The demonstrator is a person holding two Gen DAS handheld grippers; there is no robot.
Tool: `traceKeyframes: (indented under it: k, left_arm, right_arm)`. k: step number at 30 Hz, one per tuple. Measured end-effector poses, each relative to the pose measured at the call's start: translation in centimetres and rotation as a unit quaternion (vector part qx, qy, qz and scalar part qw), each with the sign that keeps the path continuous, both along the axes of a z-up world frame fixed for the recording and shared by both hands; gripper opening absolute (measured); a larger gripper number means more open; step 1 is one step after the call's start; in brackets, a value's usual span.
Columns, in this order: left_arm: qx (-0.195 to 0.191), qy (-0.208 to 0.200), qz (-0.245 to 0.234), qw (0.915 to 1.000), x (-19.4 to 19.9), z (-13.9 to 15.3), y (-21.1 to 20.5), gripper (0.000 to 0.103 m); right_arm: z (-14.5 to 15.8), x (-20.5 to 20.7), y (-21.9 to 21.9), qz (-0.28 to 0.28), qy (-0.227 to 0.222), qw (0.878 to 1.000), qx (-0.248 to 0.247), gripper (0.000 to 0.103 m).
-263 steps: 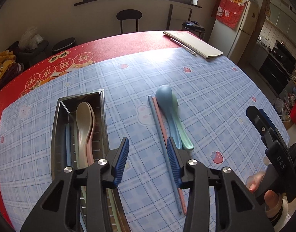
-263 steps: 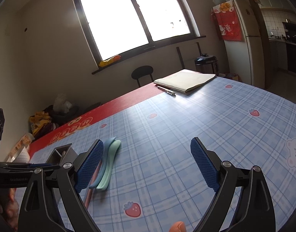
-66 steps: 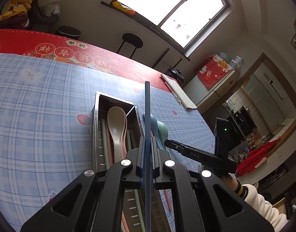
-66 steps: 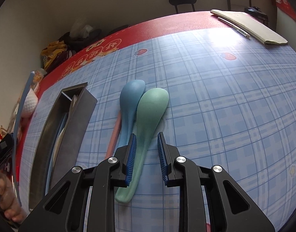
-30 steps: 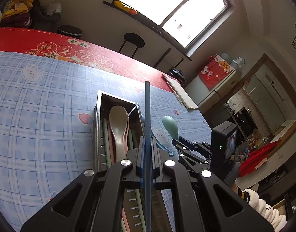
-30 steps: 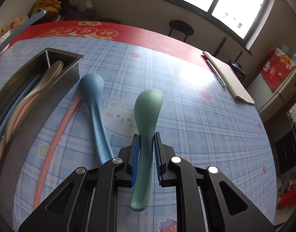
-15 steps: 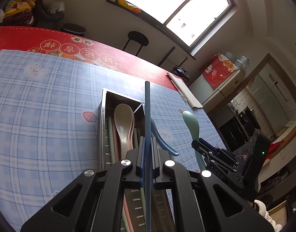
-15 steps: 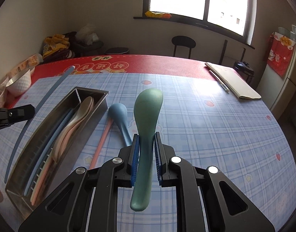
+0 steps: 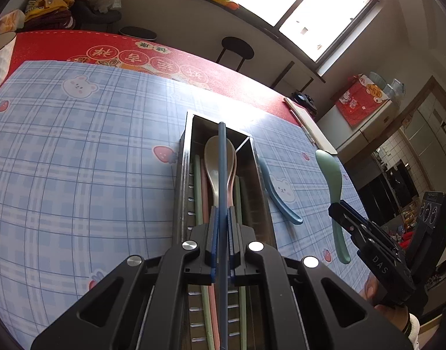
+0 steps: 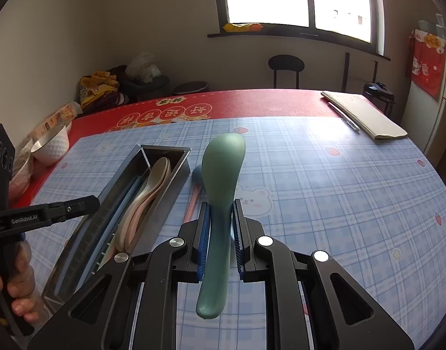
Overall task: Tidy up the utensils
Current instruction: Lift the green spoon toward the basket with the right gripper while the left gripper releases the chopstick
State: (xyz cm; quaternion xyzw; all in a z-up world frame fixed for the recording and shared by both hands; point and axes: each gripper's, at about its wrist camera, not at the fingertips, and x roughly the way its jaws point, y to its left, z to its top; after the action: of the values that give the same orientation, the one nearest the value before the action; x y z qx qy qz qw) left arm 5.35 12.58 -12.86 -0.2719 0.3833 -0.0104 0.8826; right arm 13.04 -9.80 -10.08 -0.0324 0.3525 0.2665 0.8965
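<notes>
Right claw [image 10: 220, 227], which I steer, pinches the stiff, light sage-green plastic spoon [image 10: 221, 175] mid-handle above the long steel tray [image 10: 153, 180]; left claw [image 9: 221, 242] clamps a thin blue chopstick [image 9: 222, 175].

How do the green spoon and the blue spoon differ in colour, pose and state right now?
The green spoon is pale green; the blue spoon is blue. The green spoon is off the table, clamped at its handle by the right gripper; the blue spoon lies on the checked tablecloth, gripped by nothing. The blue spoon lies beside the metal tray; the green one is farther out. Both are similar plastic soup spoons, outside the tray.
</notes>
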Motion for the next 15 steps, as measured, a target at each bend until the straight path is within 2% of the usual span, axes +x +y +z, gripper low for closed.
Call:
traceKeyframes:
  k: [9, 15]
  left_arm:
    - [0.023, 0.038, 0.026, 0.9987, 0.15, -0.72, -0.10, 0.006]
    - [0.032, 0.040, 0.021, 0.9985, 0.13, -0.52, -0.52, 0.008]
  right_arm:
    - [-0.27, -0.03, -0.42, 0.009, 0.019, 0.999, 0.029, 0.016]
    - [-0.61, -0.10, -0.74, 0.009, 0.031, 0.999, 0.037, 0.016]
